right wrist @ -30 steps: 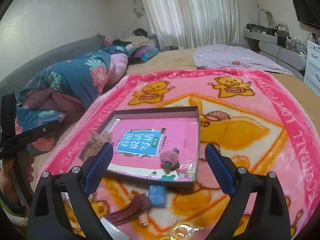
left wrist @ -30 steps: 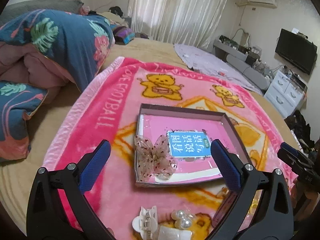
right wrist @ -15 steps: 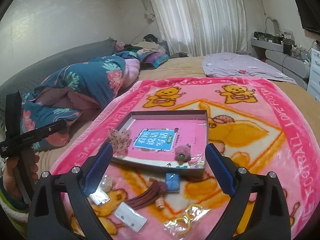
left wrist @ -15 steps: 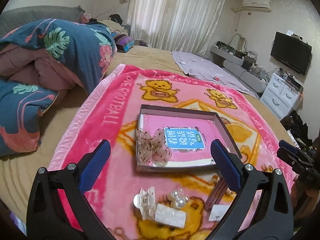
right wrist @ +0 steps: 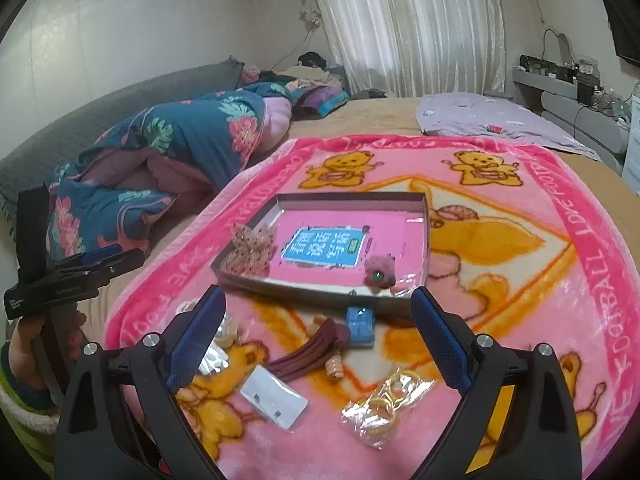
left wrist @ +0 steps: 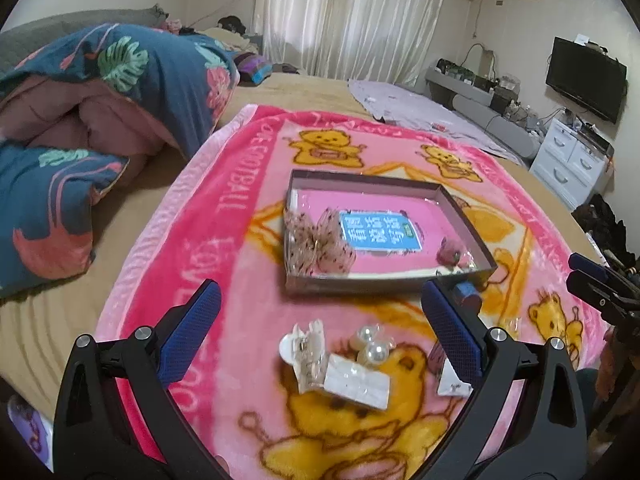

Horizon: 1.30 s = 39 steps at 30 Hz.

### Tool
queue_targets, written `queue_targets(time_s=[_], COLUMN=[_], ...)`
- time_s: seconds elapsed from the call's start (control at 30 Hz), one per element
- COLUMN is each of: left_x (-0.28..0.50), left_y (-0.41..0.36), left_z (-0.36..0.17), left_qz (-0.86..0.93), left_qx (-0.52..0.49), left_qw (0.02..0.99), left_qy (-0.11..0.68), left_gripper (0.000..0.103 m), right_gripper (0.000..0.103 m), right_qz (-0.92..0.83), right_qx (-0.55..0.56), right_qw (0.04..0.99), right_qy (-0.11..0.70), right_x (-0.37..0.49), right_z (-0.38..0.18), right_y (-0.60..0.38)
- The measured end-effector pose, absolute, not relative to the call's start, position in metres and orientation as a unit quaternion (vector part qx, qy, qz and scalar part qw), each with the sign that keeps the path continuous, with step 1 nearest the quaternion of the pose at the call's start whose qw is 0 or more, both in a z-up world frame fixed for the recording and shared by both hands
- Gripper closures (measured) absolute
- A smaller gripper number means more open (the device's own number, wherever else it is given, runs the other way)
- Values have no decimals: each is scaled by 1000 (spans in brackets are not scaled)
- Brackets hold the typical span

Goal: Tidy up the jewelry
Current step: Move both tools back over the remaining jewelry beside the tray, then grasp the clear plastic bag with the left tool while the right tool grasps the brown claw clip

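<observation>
- Left gripper (left wrist: 320,320): jaws wide apart, nothing between them, hovering above the pink bear blanket (left wrist: 248,320).
- White claw clip (left wrist: 304,348) lies under it at about 6 o'clock of the box, touching a white card (left wrist: 356,380); pearl pieces (left wrist: 372,344) just beside at the card's 1 o'clock.
- Shallow box (left wrist: 384,284) sits mid-blanket, holding a pink book with blue label (left wrist: 380,232).
- Sheer sequin bow (left wrist: 316,244) rests in the box's near-left corner, about 9 o'clock of the label.
- Fuzzy pink piece with green bead (right wrist: 378,274) lies in the box's near-right corner, about 4 o'clock of the label.
- Blue rectangular clip (right wrist: 360,326) is on the blanket just outside the box's near wall; dark red hair clip (right wrist: 312,350) touches it at 8 o'clock.
- White earring card (right wrist: 274,396) near 6 o'clock; bag of gold hoops (right wrist: 384,404) to its 3 o'clock, apart.
- Right gripper (right wrist: 318,332): jaws spread wide, empty, above these loose items.
</observation>
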State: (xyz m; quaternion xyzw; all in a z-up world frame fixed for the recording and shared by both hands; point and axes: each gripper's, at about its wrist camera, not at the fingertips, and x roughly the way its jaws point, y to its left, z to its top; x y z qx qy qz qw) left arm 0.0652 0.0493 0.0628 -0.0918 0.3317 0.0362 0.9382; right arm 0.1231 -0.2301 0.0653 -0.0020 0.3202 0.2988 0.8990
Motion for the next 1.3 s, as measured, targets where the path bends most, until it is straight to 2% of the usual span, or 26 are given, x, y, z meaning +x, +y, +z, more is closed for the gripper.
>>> queue_targets(time_s=[0.47, 0.87, 1.03, 1.1, 1.3], left_x=[51, 34, 40, 43, 53], left_y=[48, 49, 42, 42, 40], left_z=[31, -10, -24, -30, -45], left_qz=[34, -13, -32, -41, -67], left_qx=[-99, -148, -155, -171, -211], left_qw=[923, 893, 886, 881, 867], left_qy=[371, 424, 435, 440, 447], left_gripper=[9, 9, 14, 18, 30], right_gripper=[10, 10, 11, 14, 34], right_qz=[312, 316, 316, 317, 314], right_qx=[-14, -19, -20, -12, 11], right_qw=[880, 864, 857, 852, 838], right_qy=[359, 391, 407, 416, 446], right_x=[118, 125, 129, 133, 152], right_z=[38, 16, 1, -4, -25], right_y=[-218, -211, -207, -206, -201])
